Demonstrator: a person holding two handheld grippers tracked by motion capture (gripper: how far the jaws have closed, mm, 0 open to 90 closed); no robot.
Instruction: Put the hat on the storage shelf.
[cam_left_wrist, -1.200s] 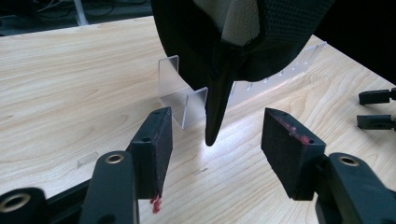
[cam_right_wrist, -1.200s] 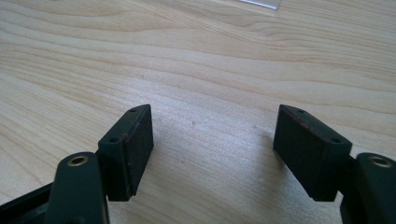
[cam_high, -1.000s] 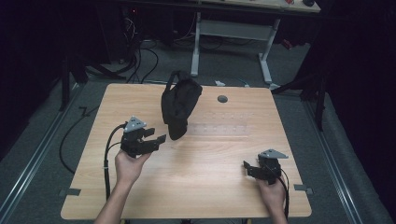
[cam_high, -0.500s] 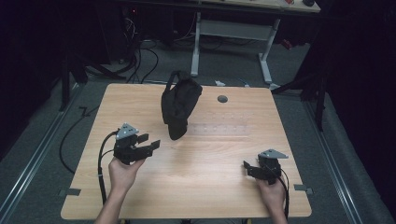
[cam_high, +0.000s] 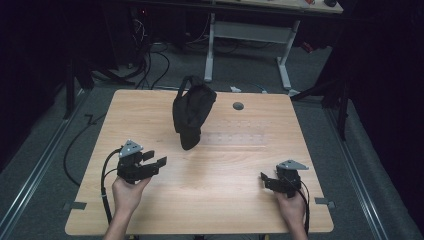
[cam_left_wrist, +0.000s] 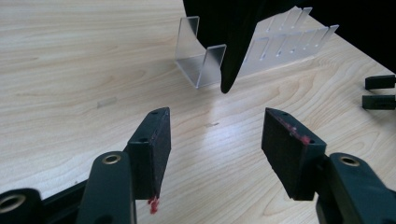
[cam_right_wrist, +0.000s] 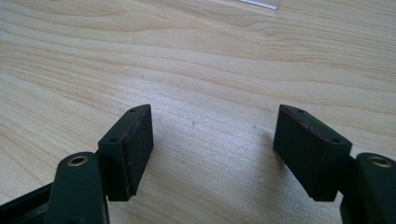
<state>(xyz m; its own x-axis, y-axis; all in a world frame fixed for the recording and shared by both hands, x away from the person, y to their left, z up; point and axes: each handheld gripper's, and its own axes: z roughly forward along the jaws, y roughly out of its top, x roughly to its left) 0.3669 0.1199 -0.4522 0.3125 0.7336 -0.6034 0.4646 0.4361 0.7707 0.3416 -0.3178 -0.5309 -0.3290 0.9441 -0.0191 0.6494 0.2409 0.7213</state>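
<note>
Wooden table (cam_high: 220, 200), left gripper (cam_high: 154, 164) low, fingers apart

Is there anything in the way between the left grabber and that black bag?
Nothing visible is. Only bare table lies between the open left gripper and the black bag, which hangs on a clear stand.

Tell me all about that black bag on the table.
The bag is black, soft and fabric-like, with a loop handle at its top. It hangs upright over a clear plastic rack near the table's far middle, narrowing to a rounded tip just above the wood. Neither claw touches it; both are apart from it.
</note>
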